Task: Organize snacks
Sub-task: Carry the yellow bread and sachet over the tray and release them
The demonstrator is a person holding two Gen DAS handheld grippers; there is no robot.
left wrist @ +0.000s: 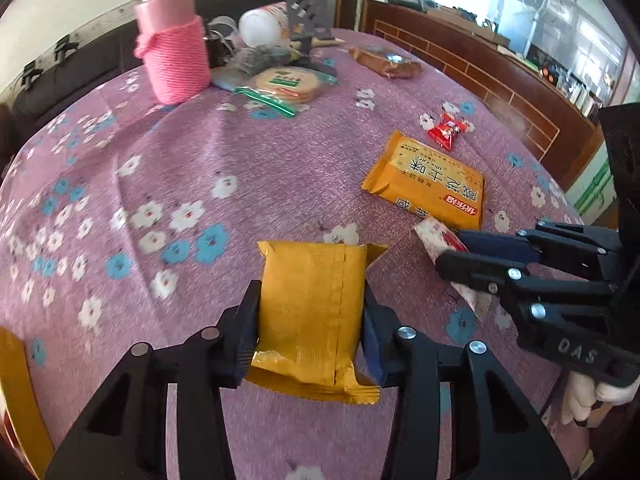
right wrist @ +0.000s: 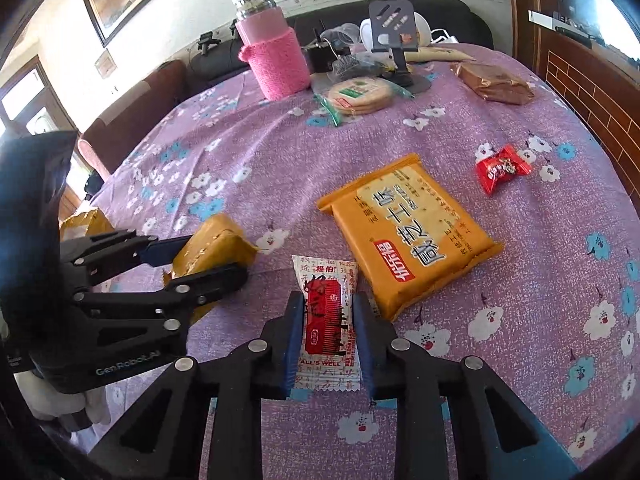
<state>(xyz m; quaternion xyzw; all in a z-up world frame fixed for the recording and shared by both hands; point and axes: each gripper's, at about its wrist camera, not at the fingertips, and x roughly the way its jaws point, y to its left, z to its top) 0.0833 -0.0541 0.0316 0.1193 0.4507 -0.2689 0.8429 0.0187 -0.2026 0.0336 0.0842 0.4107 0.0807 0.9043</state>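
Snacks lie scattered over the purple flowered tablecloth (right wrist: 280, 160), and the big orange cracker packet (right wrist: 408, 236) near its middle serves as my marker. Just to the left of it, the left gripper (left wrist: 310, 312) has its jaws pressed against both sides of a small gold-wrapped snack (left wrist: 312, 312). Right at the packet's near corner, the right gripper (right wrist: 326, 336) is pinched narrowly on a slim white sachet with a red label (right wrist: 326, 320). Beyond the packet to the right sits a red wrapped candy (right wrist: 502, 172). Well behind the packet lie a round cracker pack with green trim (right wrist: 360, 98) and a brown wrapped cake (right wrist: 494, 82), with a pink knit-covered flask (right wrist: 274, 56) standing upright at the far left.
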